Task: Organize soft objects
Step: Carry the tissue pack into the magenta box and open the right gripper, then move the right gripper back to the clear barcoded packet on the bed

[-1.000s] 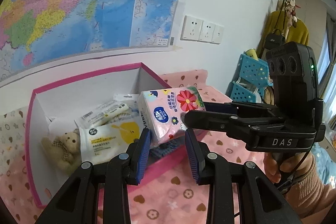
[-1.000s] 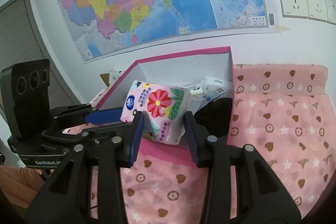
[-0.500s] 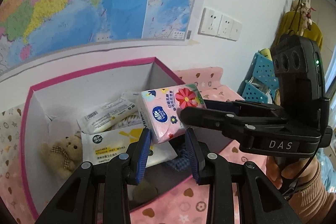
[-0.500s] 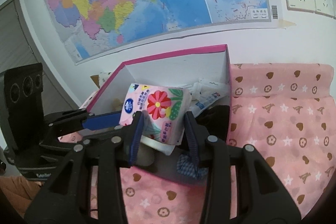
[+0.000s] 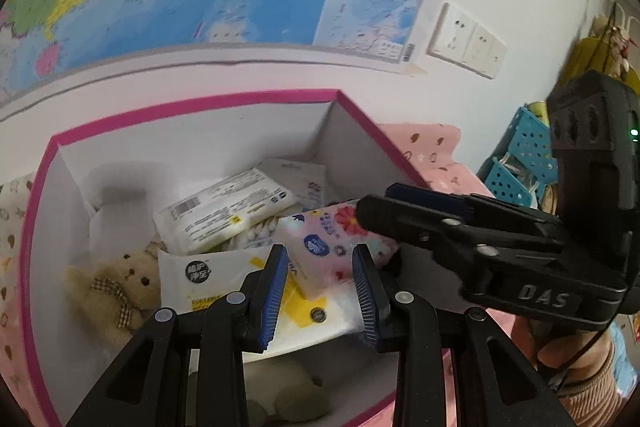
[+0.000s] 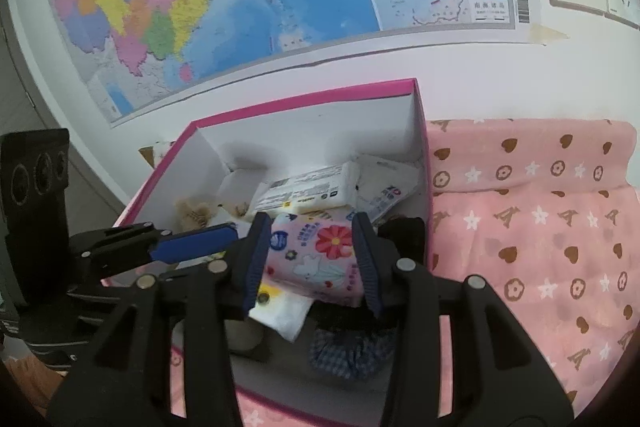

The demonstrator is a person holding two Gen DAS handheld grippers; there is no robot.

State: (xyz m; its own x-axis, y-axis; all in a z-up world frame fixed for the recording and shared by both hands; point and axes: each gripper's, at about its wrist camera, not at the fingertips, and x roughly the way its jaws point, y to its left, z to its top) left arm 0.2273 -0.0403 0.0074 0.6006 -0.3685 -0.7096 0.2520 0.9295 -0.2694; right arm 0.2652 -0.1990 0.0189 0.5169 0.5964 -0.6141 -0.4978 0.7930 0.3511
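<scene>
A pink floral tissue pack is held between the fingers of my right gripper, low inside the pink-rimmed white box. The same pack shows in the left wrist view, with the right gripper reaching in from the right. My left gripper is open and empty just above the box, over a white and yellow wipes pack. A teddy bear lies at the box's left.
More white wipes packs lie at the back of the box. A blue checked cloth and a dark object lie in its near right corner. A pink patterned cloth covers the table. Blue baskets stand far right.
Both grippers have moved forward and down over the box. The right gripper has lowered the floral tissue pack from above the rim into the box.
</scene>
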